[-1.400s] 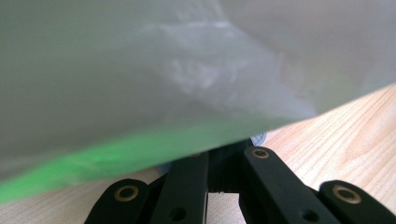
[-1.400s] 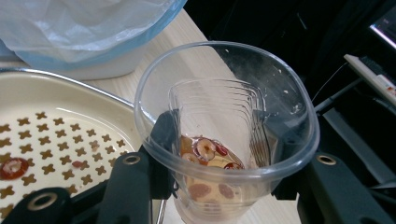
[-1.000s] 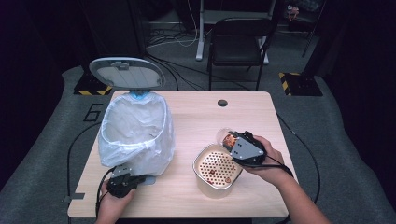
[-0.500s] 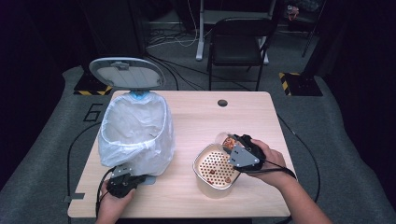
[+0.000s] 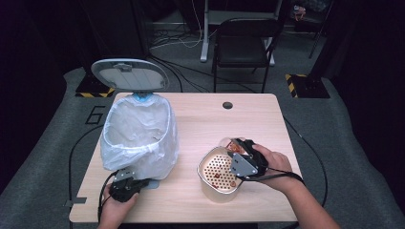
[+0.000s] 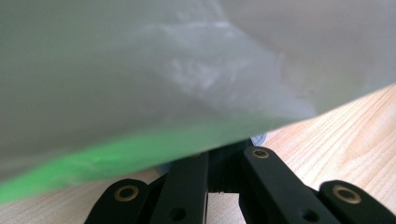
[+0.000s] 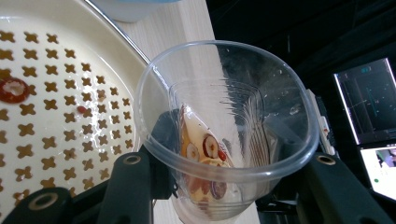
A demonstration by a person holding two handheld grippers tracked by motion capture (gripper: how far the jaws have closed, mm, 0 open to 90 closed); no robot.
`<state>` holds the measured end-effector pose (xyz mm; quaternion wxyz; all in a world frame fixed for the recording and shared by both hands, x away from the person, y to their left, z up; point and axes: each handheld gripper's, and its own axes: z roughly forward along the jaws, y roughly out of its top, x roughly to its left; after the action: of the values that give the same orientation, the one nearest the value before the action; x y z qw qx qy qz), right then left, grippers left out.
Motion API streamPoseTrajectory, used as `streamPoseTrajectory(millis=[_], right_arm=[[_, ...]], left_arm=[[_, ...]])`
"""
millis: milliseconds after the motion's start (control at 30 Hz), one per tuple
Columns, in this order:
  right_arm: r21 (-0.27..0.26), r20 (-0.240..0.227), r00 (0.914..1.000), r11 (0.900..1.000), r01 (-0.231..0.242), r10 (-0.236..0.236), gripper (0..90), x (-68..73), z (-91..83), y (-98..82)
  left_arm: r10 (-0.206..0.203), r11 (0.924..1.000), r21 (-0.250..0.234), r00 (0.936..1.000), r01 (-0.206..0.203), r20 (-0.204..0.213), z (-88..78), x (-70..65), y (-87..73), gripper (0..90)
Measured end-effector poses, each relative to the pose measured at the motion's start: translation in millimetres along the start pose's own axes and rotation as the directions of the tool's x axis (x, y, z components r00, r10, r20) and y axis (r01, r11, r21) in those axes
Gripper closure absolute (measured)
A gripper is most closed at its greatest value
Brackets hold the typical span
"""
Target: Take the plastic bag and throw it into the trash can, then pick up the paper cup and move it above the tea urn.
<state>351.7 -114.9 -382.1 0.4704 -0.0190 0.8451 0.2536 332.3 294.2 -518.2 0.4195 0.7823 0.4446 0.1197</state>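
A clear plastic cup [image 7: 233, 107] with fruit slices and a little liquid at its bottom is held tilted, mouth toward the camera, and my right gripper [image 7: 229, 163] is shut on its sides. In the high view the cup [image 5: 228, 143] and the right gripper [image 5: 237, 153] lean over the far right rim of a cream perforated strainer bowl [image 5: 215, 175], which holds a few red bits [image 7: 13, 89]. My left gripper [image 5: 135, 183] lies low at the foot of a bin lined with a white bag [image 5: 138, 138]. Its jaws are shut, with the tips [image 6: 224, 156] tucked under the bag [image 6: 140, 70].
The bin's grey lid [image 5: 129, 75] stands open behind it at the table's far left. The wooden table [image 5: 215, 119] has a round cable hole [image 5: 227, 105] at the back. A black chair [image 5: 243, 43] stands beyond the table, and cables trail off the left edge.
My right gripper with the cup has shifted slightly toward the near side, over the strainer. The left gripper has stayed put.
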Motion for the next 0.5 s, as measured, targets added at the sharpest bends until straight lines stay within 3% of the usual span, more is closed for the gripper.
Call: streamPoseTrajectory(millis=[100,267,500], right_arm=[[0.009,0.004,0.9995,1.000,0.030,-0.030,53.4,2.3,1.2,0.9],[0.037,0.020,0.9924,0.992,0.121,-0.122,53.4,9.1,4.0,3.2],[0.061,0.035,0.9828,0.982,0.179,-0.181,53.6,14.1,5.7,4.7]], left_arm=[[0.005,1.0000,0.001,1.0000,-0.005,-0.001,-0.1,0.4,0.1,90.0],[0.008,1.0000,0.001,1.0000,-0.008,0.001,-0.1,0.6,0.1,90.0],[0.004,1.0000,-0.003,1.0000,-0.004,-0.001,0.1,0.3,0.0,90.0]])
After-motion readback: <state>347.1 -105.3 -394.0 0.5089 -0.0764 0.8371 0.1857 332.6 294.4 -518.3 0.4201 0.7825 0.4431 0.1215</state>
